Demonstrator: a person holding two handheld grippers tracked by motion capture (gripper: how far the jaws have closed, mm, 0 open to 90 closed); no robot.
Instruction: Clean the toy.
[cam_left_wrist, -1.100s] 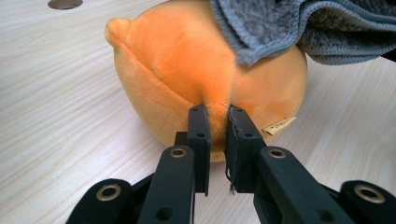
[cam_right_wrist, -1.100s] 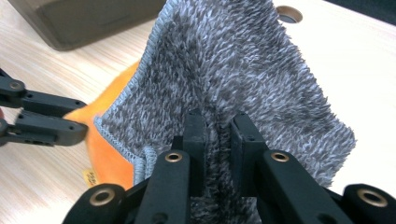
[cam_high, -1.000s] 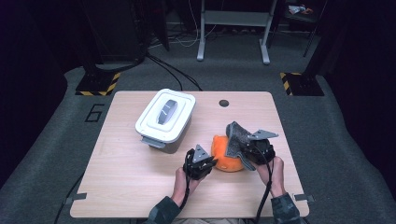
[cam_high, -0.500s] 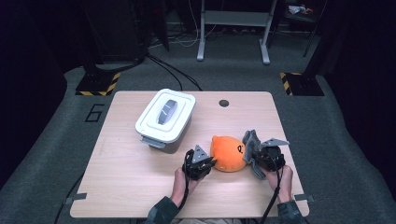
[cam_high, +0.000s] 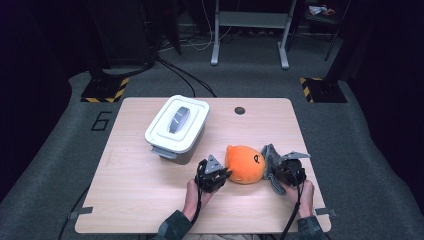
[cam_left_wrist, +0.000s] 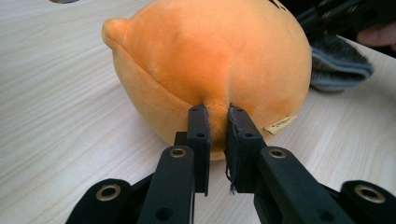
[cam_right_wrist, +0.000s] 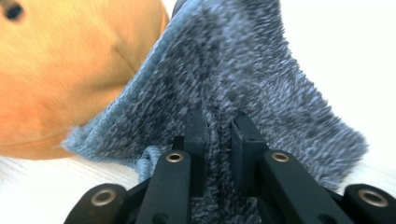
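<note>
Right claw (cam_high: 272, 172) lowered with grey cloth (cam_right_wrist: 243, 88), beside orange plush (cam_high: 244, 163).

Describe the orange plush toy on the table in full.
The plush toy is round, soft and orange, with a short nap, a small ear-like bump, a dark eye mark and a sewn tag low on one side. It sits on the wooden table near the front edge. The left hand-held gripper pinches a fold of its fabric. A grey fuzzy cloth, held by the right hand-held gripper, lies against its other side.
</note>
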